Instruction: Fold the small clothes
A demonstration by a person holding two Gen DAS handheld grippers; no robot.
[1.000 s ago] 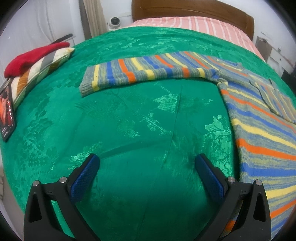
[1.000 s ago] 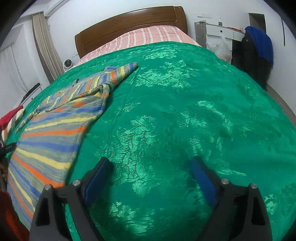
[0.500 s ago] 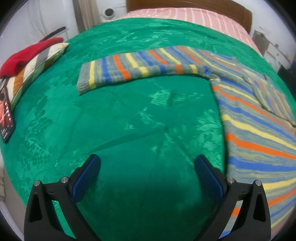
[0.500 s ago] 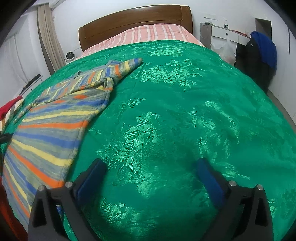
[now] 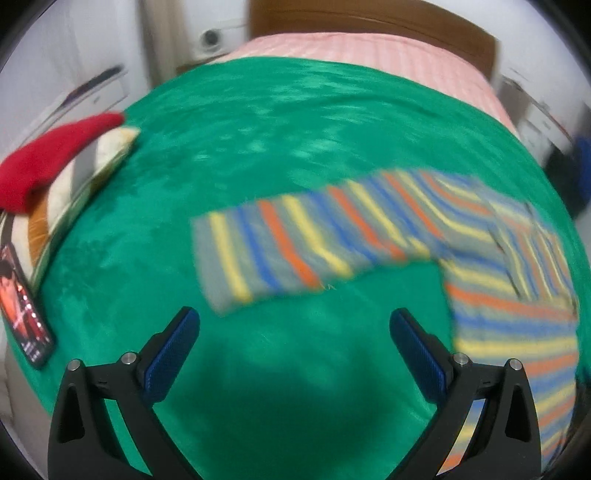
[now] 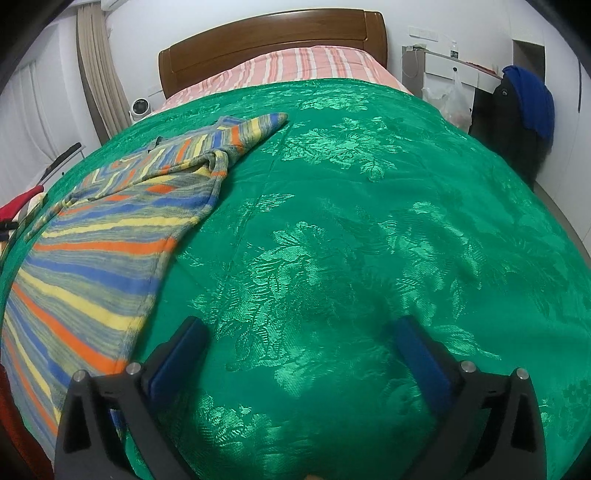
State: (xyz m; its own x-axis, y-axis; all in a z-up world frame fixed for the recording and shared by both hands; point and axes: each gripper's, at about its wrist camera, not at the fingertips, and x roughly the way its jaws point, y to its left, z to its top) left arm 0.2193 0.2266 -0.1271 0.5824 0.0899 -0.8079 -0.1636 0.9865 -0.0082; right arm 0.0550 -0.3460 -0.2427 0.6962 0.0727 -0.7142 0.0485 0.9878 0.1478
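The left tool (image 5: 294, 338) had swung toward the sleeve (image 5: 280, 247), spread and empty; a hasty pinch could bunch it.

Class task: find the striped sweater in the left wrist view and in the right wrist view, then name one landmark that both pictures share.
Left wrist: striped sweater at right, sleeve reaching toward centre.
Right wrist: striped sweater along the left side.
Shared landmark: wooden headboard.
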